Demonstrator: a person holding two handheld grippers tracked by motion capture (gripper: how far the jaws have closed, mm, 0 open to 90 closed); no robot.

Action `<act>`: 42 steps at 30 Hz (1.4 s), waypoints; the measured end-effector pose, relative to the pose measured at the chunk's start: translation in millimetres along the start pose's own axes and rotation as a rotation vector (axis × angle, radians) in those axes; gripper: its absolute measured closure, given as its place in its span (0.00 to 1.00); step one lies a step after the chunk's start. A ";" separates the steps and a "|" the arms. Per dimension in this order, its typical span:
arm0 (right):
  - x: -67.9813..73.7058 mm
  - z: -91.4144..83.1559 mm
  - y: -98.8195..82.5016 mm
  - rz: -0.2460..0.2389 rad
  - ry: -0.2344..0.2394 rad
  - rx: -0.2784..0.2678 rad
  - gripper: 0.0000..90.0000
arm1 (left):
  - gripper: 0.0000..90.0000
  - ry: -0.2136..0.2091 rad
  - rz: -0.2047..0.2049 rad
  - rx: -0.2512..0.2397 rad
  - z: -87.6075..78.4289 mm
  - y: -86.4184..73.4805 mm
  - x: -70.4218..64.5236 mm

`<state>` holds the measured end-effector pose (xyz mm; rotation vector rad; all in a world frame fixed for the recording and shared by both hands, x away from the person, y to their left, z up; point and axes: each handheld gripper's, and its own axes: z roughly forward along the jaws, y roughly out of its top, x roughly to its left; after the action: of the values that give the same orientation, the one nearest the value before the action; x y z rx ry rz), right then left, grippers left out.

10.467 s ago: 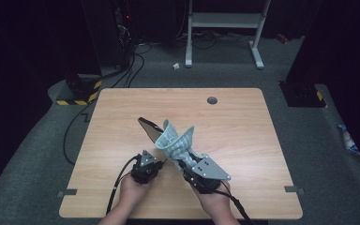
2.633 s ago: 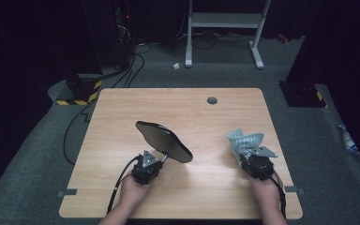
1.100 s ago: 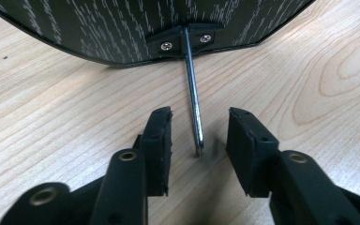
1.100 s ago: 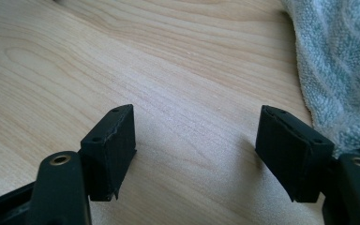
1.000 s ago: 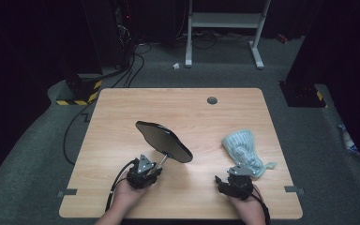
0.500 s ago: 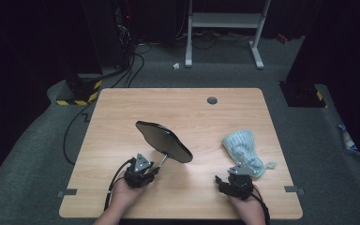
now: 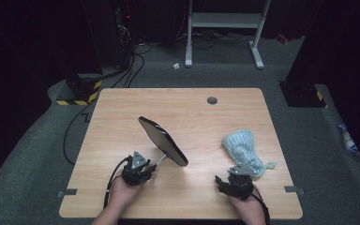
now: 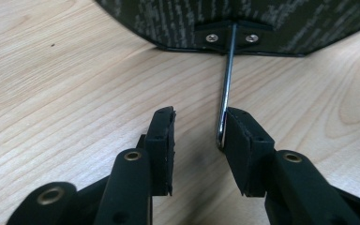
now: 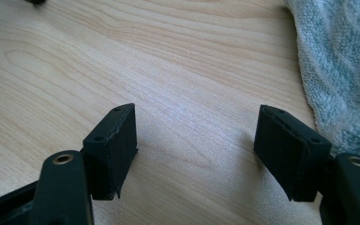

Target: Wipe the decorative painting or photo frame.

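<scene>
The mirror (image 7: 162, 140) stands tilted above the middle of the bench (image 7: 122, 108), its wire stem (image 8: 225, 98) resting against one pad of my left tongs (image 8: 198, 133), whose jaws stand apart rather than pinched, likely just propping it. My right tongs (image 9: 197, 150) gape wide over bare wood, the cleaning cloth (image 7: 243, 146) parked just beside them.

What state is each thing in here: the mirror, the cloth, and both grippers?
Black oval mirror on a metal stem: propped tilted, stem between the left jaws.
Pale blue-green towelling cloth: crumpled on the table, released.
Left gripper: open, one pad touching the stem.
Right gripper: open, empty.
</scene>
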<state>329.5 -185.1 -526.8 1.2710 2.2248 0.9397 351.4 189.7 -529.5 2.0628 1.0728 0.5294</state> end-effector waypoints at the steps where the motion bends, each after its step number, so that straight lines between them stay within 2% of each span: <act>1: 0.0 0.0 0.0 0.000 0.000 0.000 0.33 | 0.70 0.004 -0.013 -0.002 0.7 0.3 0.4; 10: 0.2 0.4 0.4 0.004 -0.002 0.001 0.33 | 0.69 0.037 -0.062 0.002 8.1 6.2 9.0; 20: 0.3 0.8 0.7 0.006 -0.005 0.000 0.33 | 0.72 0.069 -0.092 -0.002 14.3 11.1 15.0; 31: 0.0 0.2 0.2 0.012 -0.009 -0.001 0.34 | 0.71 0.086 -0.098 0.000 19.4 15.3 19.4; 36: 0.4 -0.8 -0.8 0.021 -0.017 0.000 0.34 | 0.70 0.112 -0.121 -0.002 24.2 19.1 23.2; 40: 0.2 -1.4 -1.4 0.024 -0.019 -0.001 0.34 | 0.70 0.101 -0.145 -0.004 23.7 18.8 26.8; 42: 0.3 -1.7 -1.6 0.028 -0.020 -0.001 0.34 | 0.69 0.108 -0.149 -0.009 22.4 17.9 27.0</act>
<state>327.4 -186.0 -526.8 1.3082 2.1973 0.9339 390.3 195.7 -529.5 1.9465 1.2736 0.5736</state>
